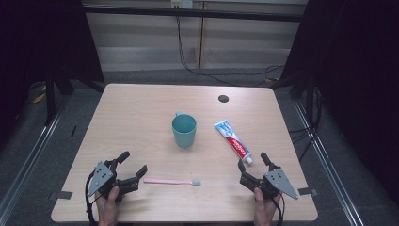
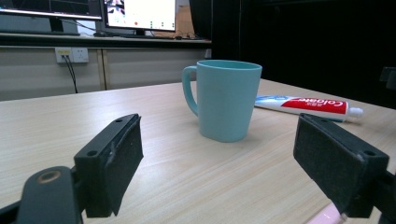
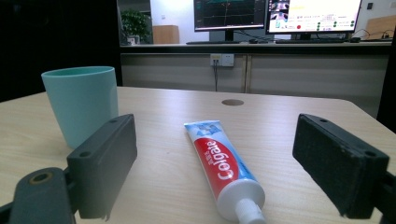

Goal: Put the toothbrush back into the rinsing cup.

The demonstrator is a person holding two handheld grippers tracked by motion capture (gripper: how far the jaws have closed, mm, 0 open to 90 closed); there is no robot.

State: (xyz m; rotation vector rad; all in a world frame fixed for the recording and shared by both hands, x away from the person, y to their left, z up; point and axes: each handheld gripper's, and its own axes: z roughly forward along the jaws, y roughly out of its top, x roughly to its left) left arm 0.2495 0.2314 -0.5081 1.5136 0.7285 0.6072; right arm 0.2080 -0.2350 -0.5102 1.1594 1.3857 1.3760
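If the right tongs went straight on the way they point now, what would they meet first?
Most likely the toothpaste: in the right gripper view it lies between the open jaws of the right tongs, cap end nearest. The cup stands off to the left, probably outside that line, though depth is hard to judge.

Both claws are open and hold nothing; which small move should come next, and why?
Probably ease the right claw forward over the toothpaste tube. In the right gripper view the tube lies flat between the open jaws, cap end nearest, so only a short advance is needed. The left claw sits by the pink toothbrush, and the teal cup stands upright behind.
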